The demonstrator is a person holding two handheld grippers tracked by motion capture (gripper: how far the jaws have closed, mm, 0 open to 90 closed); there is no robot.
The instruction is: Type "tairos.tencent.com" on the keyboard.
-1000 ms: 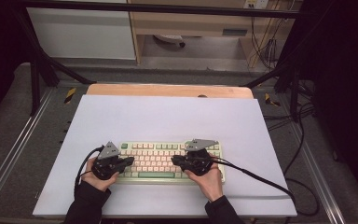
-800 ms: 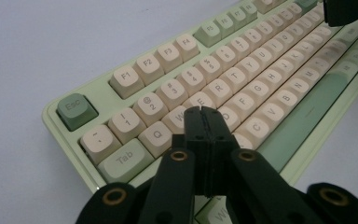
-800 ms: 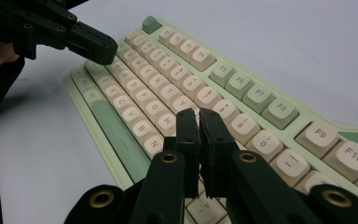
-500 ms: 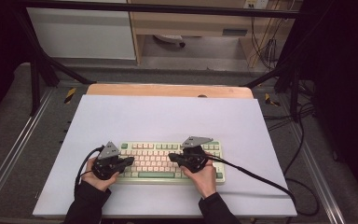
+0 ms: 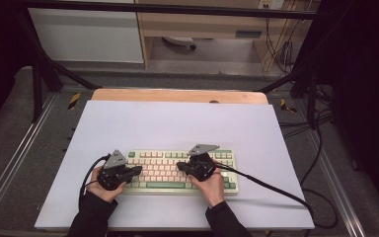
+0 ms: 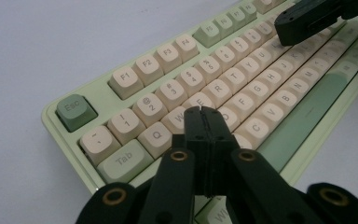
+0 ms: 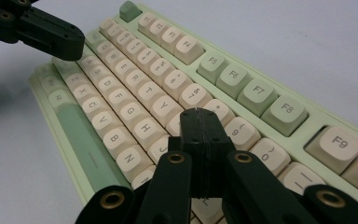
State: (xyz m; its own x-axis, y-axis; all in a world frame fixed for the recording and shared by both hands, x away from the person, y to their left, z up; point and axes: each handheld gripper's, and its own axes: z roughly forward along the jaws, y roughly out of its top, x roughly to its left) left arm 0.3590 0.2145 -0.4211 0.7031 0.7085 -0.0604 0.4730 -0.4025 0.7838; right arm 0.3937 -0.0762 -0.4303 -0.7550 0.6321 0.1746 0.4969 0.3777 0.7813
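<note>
The left tongs are pressed together with nothing between them, their tip low over the keyboard near the W and E keys in the lower middle of the left gripper view. The right tongs are likewise pressed together and empty, their tip over the number row beside the 8 and 9 keys in the right gripper view; the tip of the other tongs shows at that frame's upper left.

In the high view the left tongs sit over the keyboard's left end and the right tongs right of its middle, each held by a hand entering from the bottom edge. The pale green and cream keyboard lies flat in the lower middle of the white table.

No containers are on the table.

Against a second ago, the right tongs have moved left along the keys, toward the centre; the left tongs and keyboard are unchanged.
</note>
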